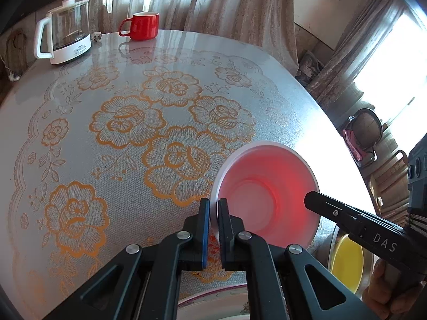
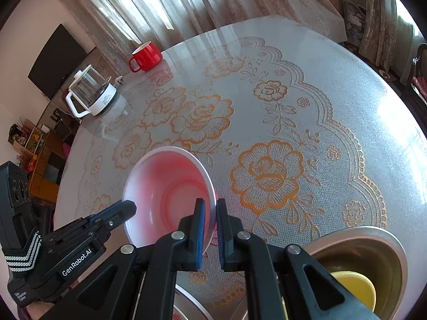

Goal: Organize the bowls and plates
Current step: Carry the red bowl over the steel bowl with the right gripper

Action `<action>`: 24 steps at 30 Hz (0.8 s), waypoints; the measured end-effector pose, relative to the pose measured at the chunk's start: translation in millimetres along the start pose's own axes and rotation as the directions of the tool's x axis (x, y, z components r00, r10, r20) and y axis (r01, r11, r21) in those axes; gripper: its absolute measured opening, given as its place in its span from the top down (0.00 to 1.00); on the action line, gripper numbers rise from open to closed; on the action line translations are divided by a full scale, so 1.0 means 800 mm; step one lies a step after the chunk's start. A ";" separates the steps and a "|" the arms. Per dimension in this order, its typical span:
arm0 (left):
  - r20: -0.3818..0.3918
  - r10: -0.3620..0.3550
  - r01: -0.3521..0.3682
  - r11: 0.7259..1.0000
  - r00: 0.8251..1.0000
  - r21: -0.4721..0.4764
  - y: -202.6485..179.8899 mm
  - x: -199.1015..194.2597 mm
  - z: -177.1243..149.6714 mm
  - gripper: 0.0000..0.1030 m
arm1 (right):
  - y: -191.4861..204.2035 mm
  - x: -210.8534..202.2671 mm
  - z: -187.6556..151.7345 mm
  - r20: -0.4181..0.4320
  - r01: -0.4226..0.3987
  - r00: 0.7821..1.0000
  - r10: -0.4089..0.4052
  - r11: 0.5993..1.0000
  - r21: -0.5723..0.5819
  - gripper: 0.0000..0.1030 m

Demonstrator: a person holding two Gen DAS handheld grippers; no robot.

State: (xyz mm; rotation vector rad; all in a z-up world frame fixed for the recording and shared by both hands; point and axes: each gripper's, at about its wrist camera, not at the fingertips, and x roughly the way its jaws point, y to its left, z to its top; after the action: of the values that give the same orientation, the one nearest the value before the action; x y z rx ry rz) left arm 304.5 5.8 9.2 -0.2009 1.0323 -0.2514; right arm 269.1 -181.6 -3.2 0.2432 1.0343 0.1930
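Observation:
A white bowl with a pink-glowing inside [image 1: 267, 189] [image 2: 170, 194] is held above the flowered table by both grippers. My left gripper [image 1: 212, 213] is shut on its left rim; it also shows in the right wrist view [image 2: 128, 208]. My right gripper [image 2: 210, 213] is shut on the opposite rim; its finger shows in the left wrist view [image 1: 320, 200]. A yellow bowl [image 2: 355, 285] [image 1: 347, 264] sits inside a steel bowl [image 2: 379, 242] at the near right. A patterned plate [image 1: 213, 304] lies under the grippers at the near edge.
A red mug [image 1: 141, 25] [image 2: 146, 56] and a glass kettle on a white base [image 1: 64, 32] [image 2: 90, 93] stand at the table's far side. Curtains hang behind the table. A chair [image 1: 363, 133] stands to the right of the table.

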 end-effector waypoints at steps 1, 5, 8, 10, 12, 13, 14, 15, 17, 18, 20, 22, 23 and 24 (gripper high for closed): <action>0.004 0.001 -0.001 1.000 1.000 0.001 0.000 -0.004 -0.002 0.94 | 0.000 -0.001 -0.002 0.001 -0.008 1.000 0.008 1.000 0.003 0.93; 0.041 0.002 -0.003 1.000 0.999 0.020 -0.004 -0.022 -0.007 0.94 | 0.002 -0.010 -0.007 0.008 -0.034 0.999 0.034 0.999 0.019 0.93; 0.073 -0.006 0.004 1.000 0.997 0.022 -0.007 -0.040 -0.010 0.94 | 0.003 -0.021 -0.011 0.025 -0.061 0.998 0.060 0.998 0.032 0.93; 0.096 -0.011 0.008 1.000 0.995 0.029 -0.010 -0.052 -0.013 0.94 | 0.005 -0.030 -0.014 0.038 -0.073 0.997 0.072 0.997 0.032 0.93; 0.126 -0.005 -0.002 0.999 0.992 0.049 -0.017 -0.065 -0.017 0.94 | 0.006 -0.038 -0.017 0.051 -0.082 0.995 0.080 0.996 0.033 0.93; 0.138 -0.004 -0.004 0.998 0.990 0.057 -0.019 -0.071 -0.020 0.94 | 0.006 -0.042 -0.019 0.056 -0.088 0.995 0.086 0.996 0.033 0.93; 0.146 -0.005 -0.004 0.998 0.989 0.063 -0.022 -0.076 -0.023 0.94 | 0.006 -0.046 -0.022 0.061 -0.092 0.994 0.090 0.995 0.032 0.93; 0.154 -0.007 -0.004 0.998 0.988 0.066 -0.025 -0.081 -0.025 0.94 | 0.006 -0.049 -0.024 0.065 -0.093 0.994 0.091 0.995 0.031 0.93; 0.172 -0.013 0.000 0.997 0.985 0.072 -0.030 -0.090 -0.032 0.94 | 0.005 -0.057 -0.030 0.073 -0.100 0.993 0.097 0.995 0.031 0.93; 0.179 -0.016 0.002 0.997 0.984 0.078 -0.033 -0.095 -0.034 0.94 | 0.004 -0.061 -0.033 0.077 -0.105 0.992 0.103 0.994 0.033 0.93; 0.196 -0.019 0.001 0.996 0.980 0.088 -0.039 -0.104 -0.041 0.94 | 0.002 -0.070 -0.040 0.088 -0.112 0.990 0.108 0.993 0.033 0.93; 0.211 -0.029 0.008 0.995 0.977 0.098 -0.045 -0.113 -0.049 0.94 | 0.000 -0.079 -0.048 0.095 -0.115 0.989 0.111 0.993 0.030 0.93; 0.219 -0.032 0.009 0.995 0.975 0.104 -0.049 -0.117 -0.053 0.94 | -0.001 -0.083 -0.052 0.099 -0.113 0.989 0.110 0.993 0.029 0.93; 0.226 -0.035 0.010 0.994 0.973 0.111 -0.052 -0.121 -0.057 0.94 | -0.002 -0.087 -0.055 0.105 -0.113 0.988 0.110 0.993 0.029 0.93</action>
State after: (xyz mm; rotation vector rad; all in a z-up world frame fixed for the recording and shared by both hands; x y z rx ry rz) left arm 213.4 -6.8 77.2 -0.1391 0.7864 -0.2975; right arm 196.2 -197.0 32.0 0.3393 0.9228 0.2613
